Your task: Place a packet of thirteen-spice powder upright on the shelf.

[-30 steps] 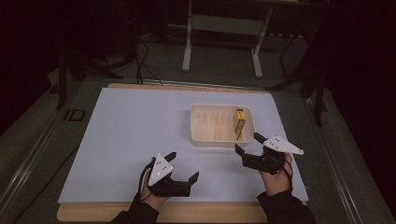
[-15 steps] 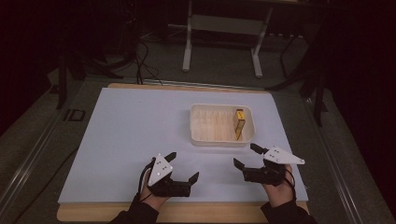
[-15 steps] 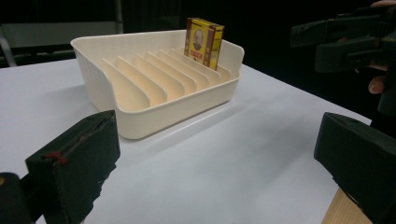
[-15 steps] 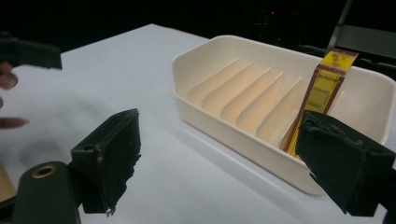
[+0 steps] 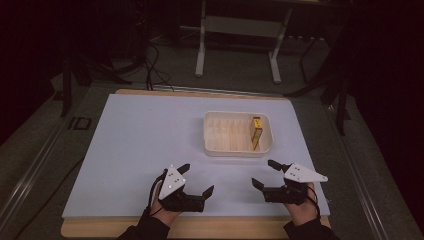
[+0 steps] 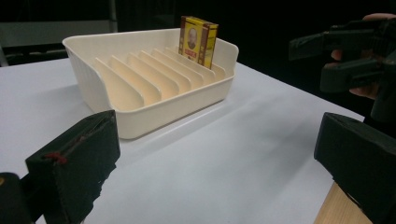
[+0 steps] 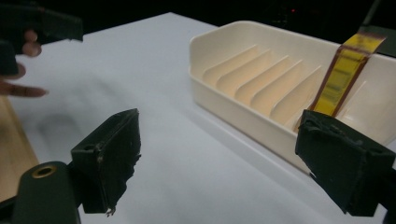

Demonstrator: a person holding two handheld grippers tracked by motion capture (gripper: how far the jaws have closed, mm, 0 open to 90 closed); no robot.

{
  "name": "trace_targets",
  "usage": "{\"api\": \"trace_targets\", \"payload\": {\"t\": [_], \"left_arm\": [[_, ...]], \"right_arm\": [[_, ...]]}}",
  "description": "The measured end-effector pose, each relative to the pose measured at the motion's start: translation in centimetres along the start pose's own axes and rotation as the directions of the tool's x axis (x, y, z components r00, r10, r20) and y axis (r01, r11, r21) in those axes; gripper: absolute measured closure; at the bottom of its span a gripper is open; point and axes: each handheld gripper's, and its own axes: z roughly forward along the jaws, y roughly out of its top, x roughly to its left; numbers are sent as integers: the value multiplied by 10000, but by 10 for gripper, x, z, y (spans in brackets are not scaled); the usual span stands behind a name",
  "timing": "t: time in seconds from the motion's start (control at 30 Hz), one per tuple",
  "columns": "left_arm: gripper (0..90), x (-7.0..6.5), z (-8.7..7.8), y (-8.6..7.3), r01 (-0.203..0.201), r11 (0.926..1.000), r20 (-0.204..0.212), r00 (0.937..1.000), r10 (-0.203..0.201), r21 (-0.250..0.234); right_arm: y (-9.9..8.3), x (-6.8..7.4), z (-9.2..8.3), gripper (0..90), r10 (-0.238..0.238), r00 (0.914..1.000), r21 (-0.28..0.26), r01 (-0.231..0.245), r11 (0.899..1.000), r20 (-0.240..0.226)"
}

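Observation:
A cream tray [image 5: 234, 151] with several slots sits right of centre on the white table top. A small yellow and red box [image 5: 256, 132] stands upright in its rightmost slot. My left gripper [image 5: 197, 178] rests open near the front edge, left of the tray, with nothing between its jaws. My right gripper [image 5: 264, 173] is open too, just in front of the tray's right half and apart from it. In the left gripper view the open left gripper [image 6: 215, 140] faces the tray [image 6: 163, 112] and the box [image 6: 198, 41]. In the right gripper view the open right gripper [image 7: 219, 144] frames the tray's near wall [image 7: 233, 100] and the box [image 7: 343, 74].
The white mat [image 5: 135, 150] lies on a wooden board whose edge [image 5: 200, 231] runs along the front. Beyond the table, metal stand legs [image 5: 237, 50] and cables [image 5: 150, 55] lie on the dark floor. The right gripper [image 6: 355, 56] shows far off in the left gripper view.
My right gripper has drawn back from the tray's front right corner toward the table's front edge, staying open. The left gripper, tray and box have not moved.

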Motion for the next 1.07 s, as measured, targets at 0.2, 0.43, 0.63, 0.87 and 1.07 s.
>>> {"api": "trace_targets", "payload": {"t": [0.2, 0.43, 0.63, 0.87, 1.07], "left_arm": [[13, -1, 0, 0, -48, 10000, 157, 9999, 47, 60], [13, -2, 2, -1, -84, 9997, 498, 9987, 72, 232], [12, -4, 3, -3, -238, 9991, 624, 9978, 216, 347], [13, -4, 4, -5, -194, 9990, 682, 9975, 166, 405], [12, -5, 4, -5, -205, 9988, 751, 9970, 171, 441]], "right_arm": [[-3, 2, -1, 139, -449, 9988, 45, 450, 9990, -181], [-10, -1, -5, 138, -461, 9983, 124, 466, 9988, -349], [-13, -3, -5, 137, -775, 9957, 254, 789, 9966, -513], [-14, -4, -3, 138, -818, 9948, 347, 840, 9959, -599], [-15, -7, -3, 138, -663, 9962, 348, 683, 9971, -568]]}}
